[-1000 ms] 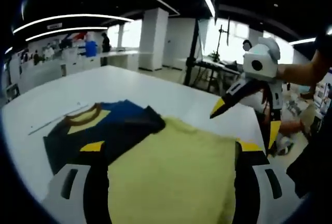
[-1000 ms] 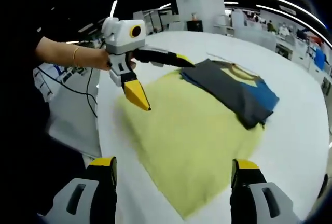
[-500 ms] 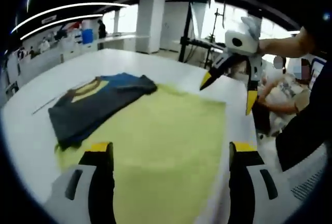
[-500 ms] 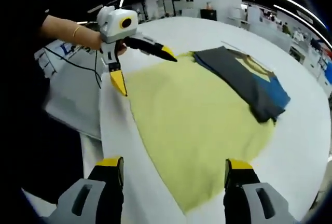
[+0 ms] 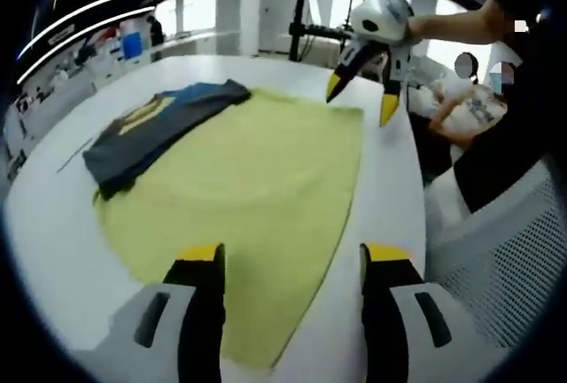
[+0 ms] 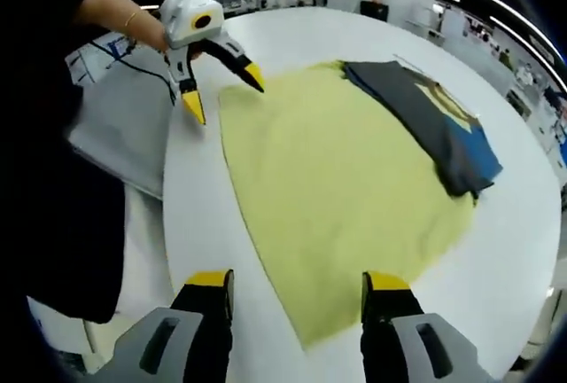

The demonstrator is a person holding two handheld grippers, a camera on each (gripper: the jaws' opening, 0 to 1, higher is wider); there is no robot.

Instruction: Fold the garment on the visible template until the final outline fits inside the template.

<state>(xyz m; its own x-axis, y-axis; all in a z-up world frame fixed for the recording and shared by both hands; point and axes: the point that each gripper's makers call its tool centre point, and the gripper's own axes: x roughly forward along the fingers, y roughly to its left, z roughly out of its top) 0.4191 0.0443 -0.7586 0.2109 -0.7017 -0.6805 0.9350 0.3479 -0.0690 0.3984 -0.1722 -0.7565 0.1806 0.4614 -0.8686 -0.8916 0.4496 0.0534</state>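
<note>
Garment (image 5: 155,126): dark grey/blue w/ yellow patch, folded, laid on far-left edge of yellow-green template (image 5: 257,188); partly overlapped onto white table (image 5: 53,223).
No brand or writing is legible.
Left gripper (image 5: 288,254): jaws spread wide, nothing held, poised over template's near corner.
Right gripper (image 6: 297,281): jaws wide, nothing gripped, placed over template's near tip; garment (image 6: 434,121) is seen far right.
</note>
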